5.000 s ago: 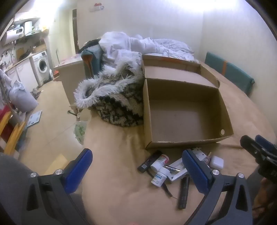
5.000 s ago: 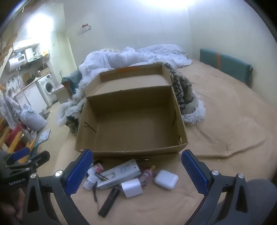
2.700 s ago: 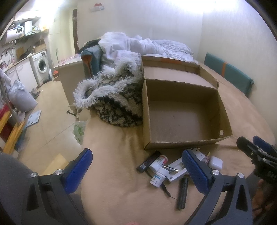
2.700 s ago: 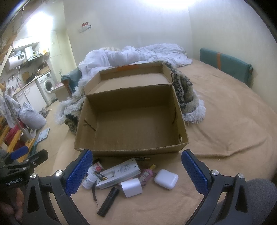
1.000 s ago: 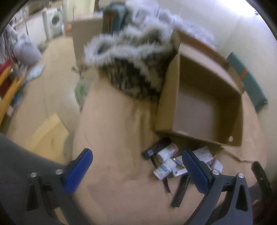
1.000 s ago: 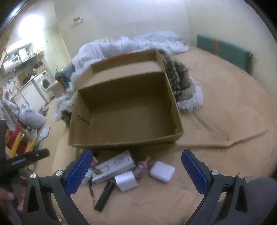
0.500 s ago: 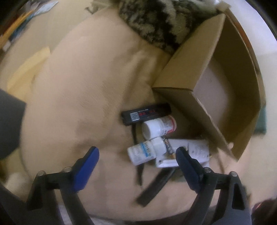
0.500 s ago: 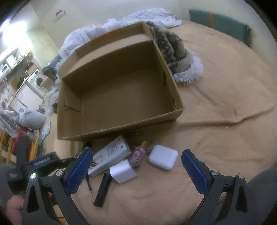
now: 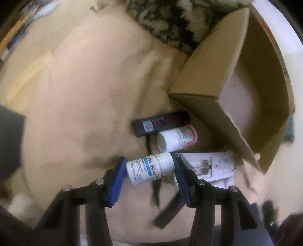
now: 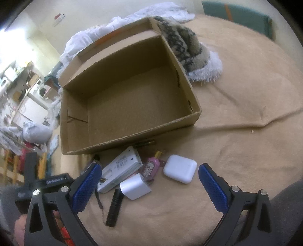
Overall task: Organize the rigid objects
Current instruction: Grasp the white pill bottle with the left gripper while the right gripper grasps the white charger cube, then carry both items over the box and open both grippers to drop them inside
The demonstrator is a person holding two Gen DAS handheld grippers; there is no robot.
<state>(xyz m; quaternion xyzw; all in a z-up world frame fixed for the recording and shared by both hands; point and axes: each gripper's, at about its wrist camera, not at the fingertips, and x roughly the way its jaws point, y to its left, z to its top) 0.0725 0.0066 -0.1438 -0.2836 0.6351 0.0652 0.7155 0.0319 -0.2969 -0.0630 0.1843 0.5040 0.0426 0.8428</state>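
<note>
My left gripper [image 9: 149,170] has its blue pads on both ends of a white pill bottle with a blue label [image 9: 149,168], which lies on the tan bedcover. A second white bottle with a red label [image 9: 177,138] and a black stick-shaped device [image 9: 161,123] lie just beyond it. An empty cardboard box [image 10: 128,98] stands open behind the pile. My right gripper [image 10: 147,181] is open and empty above a white remote [image 10: 121,168], a white adapter [image 10: 134,186], a pink bottle [image 10: 150,166], a white earbud case [image 10: 180,171] and a black flashlight [image 10: 114,208].
A furry patterned blanket [image 10: 189,47] lies against the box's right side, also showing in the left wrist view [image 9: 170,22]. White bedding [image 10: 94,36] is piled behind the box. A teal cushion [image 10: 236,13] sits at the far wall. The bed edge drops to the floor on the left.
My left gripper has swung down from a wide view onto the pile and narrowed around the blue-label bottle. My right gripper has tilted down toward the items and stays open.
</note>
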